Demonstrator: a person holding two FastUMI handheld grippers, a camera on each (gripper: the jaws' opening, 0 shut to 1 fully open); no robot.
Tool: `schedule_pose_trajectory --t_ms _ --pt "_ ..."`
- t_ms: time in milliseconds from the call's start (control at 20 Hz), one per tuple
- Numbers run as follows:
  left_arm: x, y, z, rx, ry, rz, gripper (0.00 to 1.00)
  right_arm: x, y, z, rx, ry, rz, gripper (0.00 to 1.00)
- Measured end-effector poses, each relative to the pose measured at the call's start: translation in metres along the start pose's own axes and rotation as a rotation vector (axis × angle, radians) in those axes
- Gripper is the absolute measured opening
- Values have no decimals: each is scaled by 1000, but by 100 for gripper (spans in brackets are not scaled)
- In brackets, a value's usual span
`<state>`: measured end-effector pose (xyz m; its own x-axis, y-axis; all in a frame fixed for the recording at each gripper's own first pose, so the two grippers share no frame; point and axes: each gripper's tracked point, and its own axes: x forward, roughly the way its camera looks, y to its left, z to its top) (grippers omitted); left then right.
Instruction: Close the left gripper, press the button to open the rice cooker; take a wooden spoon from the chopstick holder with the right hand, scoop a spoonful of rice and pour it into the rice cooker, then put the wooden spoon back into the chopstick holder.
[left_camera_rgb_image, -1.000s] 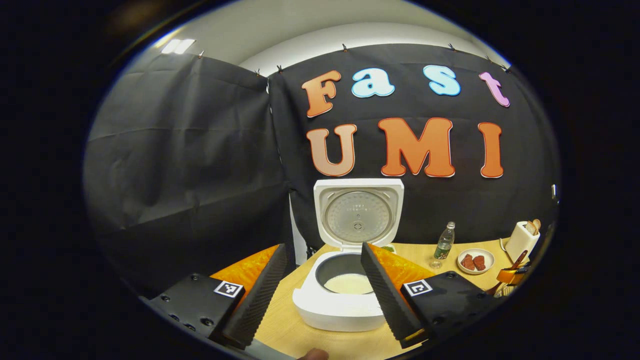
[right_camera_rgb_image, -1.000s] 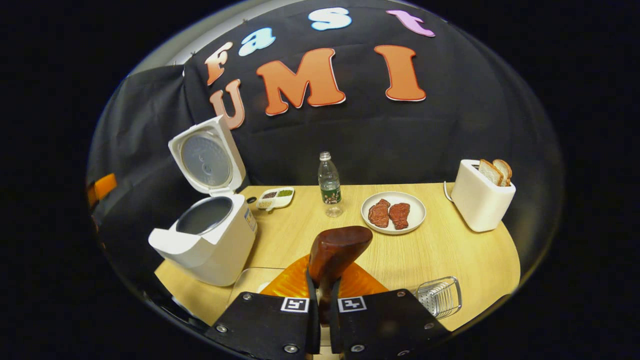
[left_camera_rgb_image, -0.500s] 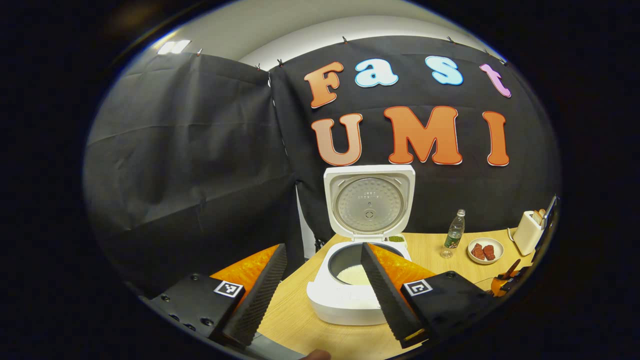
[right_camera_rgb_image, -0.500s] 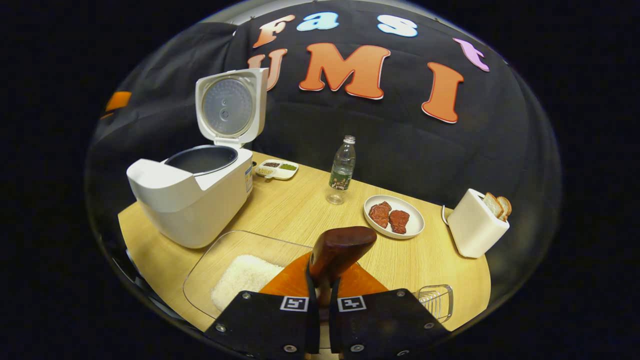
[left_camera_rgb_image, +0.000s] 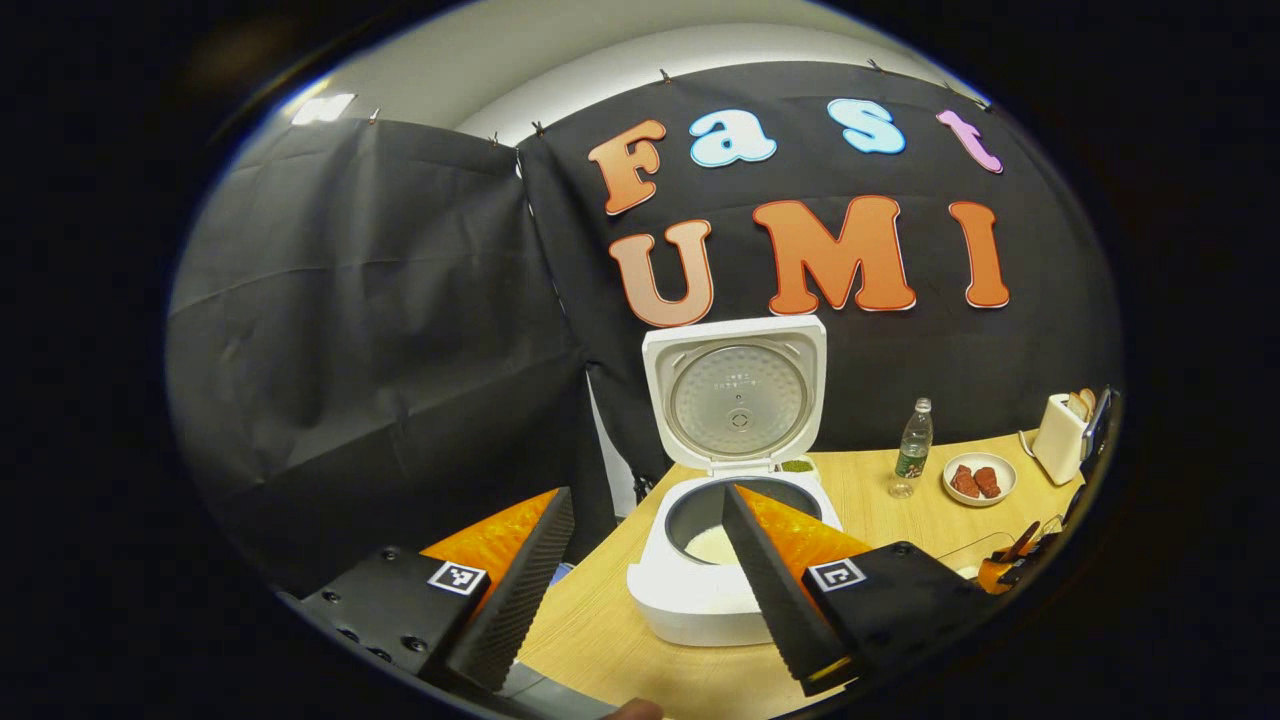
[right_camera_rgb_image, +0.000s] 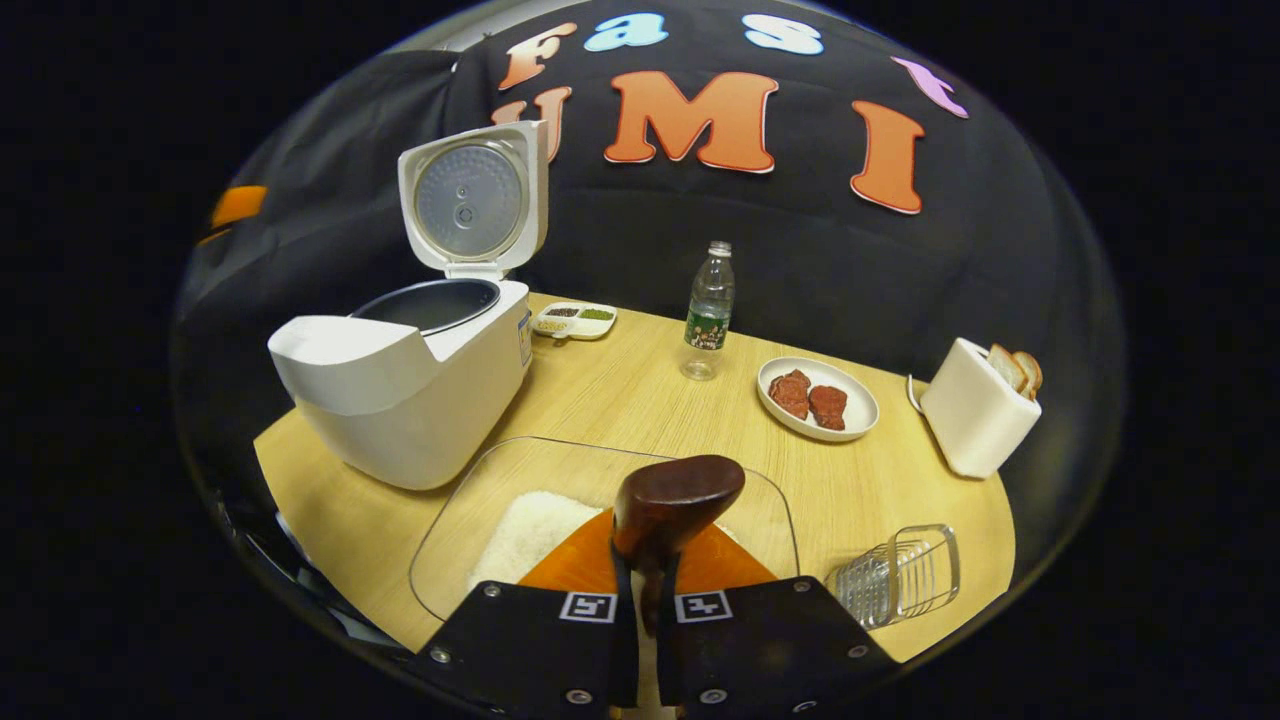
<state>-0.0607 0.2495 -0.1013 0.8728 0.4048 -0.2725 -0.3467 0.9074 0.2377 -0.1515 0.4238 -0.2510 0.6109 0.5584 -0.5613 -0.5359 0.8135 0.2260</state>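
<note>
Right gripper (right_camera_rgb_image: 640, 610) has swung back over the rice tray (right_camera_rgb_image: 480, 480), spoon (right_camera_rgb_image: 675, 500) clamped; holder (right_camera_rgb_image: 900, 575) at four o'clock awaits. Left gripper (left_camera_rgb_image: 640, 580) gapes wide, idle, cooker (left_camera_rgb_image: 715, 590) already open.

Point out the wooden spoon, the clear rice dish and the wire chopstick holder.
wooden spoon (right_camera_rgb_image: 678, 497): right gripper view, on the back of its bowl.
clear rice dish (right_camera_rgb_image: 470, 500): right gripper view, on its bare left wall.
wire chopstick holder (right_camera_rgb_image: 898, 588): right gripper view, on its wire side.
</note>
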Motion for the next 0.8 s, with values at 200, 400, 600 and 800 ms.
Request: schedule_pose_trajectory --t_ms 200,400,600,800 --pt "3 5 -8 -3 19 -9 100 5 10 0 197 32 6 7" --pt "7 12 -14 -5 31 -23 100 11 8 0 302 45 -12 7" --pt "14 19 -17 11 39 -45 96 15 8 -1 496 59 3 7" --pt "21 17 -10 29 20 -78 100 19 -1 -7 652 80 0 7"
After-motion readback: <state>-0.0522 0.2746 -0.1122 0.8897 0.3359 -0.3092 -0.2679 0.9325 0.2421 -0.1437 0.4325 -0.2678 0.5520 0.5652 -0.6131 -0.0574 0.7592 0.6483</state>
